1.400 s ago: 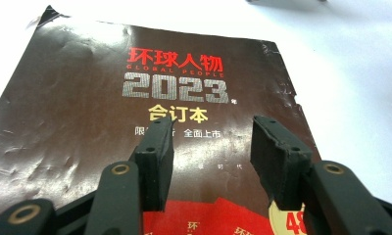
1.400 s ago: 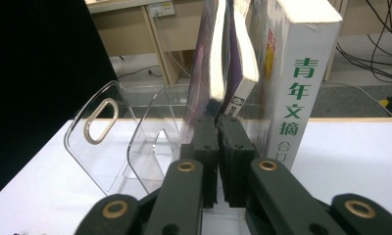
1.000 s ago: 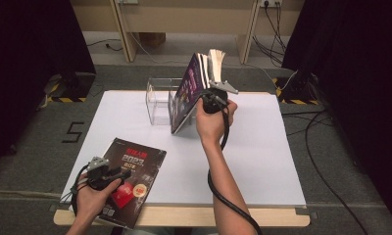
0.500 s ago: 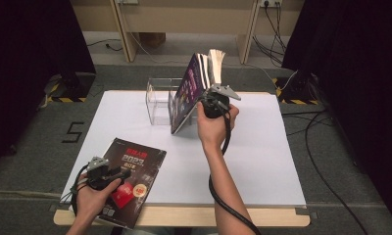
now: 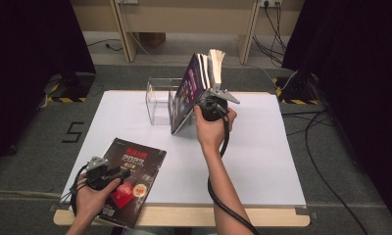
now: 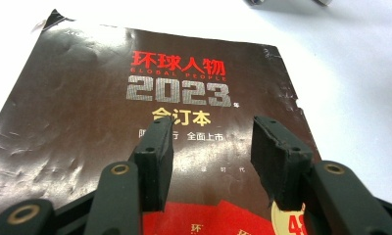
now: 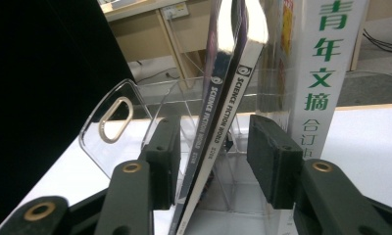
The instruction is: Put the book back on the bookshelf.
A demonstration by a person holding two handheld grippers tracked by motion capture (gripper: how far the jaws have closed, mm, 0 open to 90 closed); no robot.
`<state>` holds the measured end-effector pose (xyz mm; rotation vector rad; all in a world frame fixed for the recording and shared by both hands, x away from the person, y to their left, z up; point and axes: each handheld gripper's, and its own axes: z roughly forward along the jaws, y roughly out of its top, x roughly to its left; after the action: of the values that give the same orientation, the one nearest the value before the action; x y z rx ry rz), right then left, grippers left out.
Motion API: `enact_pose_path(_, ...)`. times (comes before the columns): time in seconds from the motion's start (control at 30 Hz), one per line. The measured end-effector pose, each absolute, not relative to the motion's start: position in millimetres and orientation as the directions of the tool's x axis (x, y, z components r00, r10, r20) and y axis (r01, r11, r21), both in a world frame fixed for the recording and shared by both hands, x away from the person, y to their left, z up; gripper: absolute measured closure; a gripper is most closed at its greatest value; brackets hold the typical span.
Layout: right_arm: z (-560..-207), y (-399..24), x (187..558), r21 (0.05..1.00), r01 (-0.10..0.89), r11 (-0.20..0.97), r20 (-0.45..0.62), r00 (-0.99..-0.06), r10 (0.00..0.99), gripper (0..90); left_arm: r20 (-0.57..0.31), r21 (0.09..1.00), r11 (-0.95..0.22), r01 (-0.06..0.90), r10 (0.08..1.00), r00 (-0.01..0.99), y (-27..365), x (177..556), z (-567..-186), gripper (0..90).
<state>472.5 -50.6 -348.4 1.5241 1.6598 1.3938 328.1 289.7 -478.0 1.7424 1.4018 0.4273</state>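
Observation:
A dark magazine (image 5: 135,161) with red and silver cover print (image 6: 86,107) lies flat at the table's front left. My left gripper (image 5: 121,172) hovers low over it, open (image 6: 211,129), nothing between the pads. At the back, two thin purple magazines (image 5: 186,95) lean in a clear acrylic holder (image 5: 157,100), beside a thick white-spined book (image 5: 216,63). My right gripper (image 5: 200,102) is at their near edge. Its jaws have just been opening: both thin spines (image 7: 223,83) stand between the pads (image 7: 213,129) with a gap on each side.
The white table top (image 5: 262,147) has free room at the right and middle. The holder's clear wall with an oval handle slot (image 7: 115,117) rises left of the magazines. The thick book's spine (image 7: 321,63) stands just outside the right pad. Cables lie on the floor at the right.
The right gripper's jaws have opened off the leaning magazines, which stay propped in the holder. The left hand and the flat magazine have not moved.

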Motion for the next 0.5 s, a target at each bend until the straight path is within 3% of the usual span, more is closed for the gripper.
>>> enact_pose_path(0.37, -344, -42, 489, 0.888, 0.436, -0.147, 0.275, -0.247, 0.929, 54.3, -0.236, 0.771, -0.018, 0.636, 0.92, 0.312, 291, 329, -479, 50.2)
enact_pose_path(0.5, -341, -37, 495, 0.887, 0.444, -0.126, 0.243, -0.216, 0.946, 57.5, -0.237, 0.77, -0.016, 0.638, 0.921, 0.31, 292, 329, -480, 50.2)
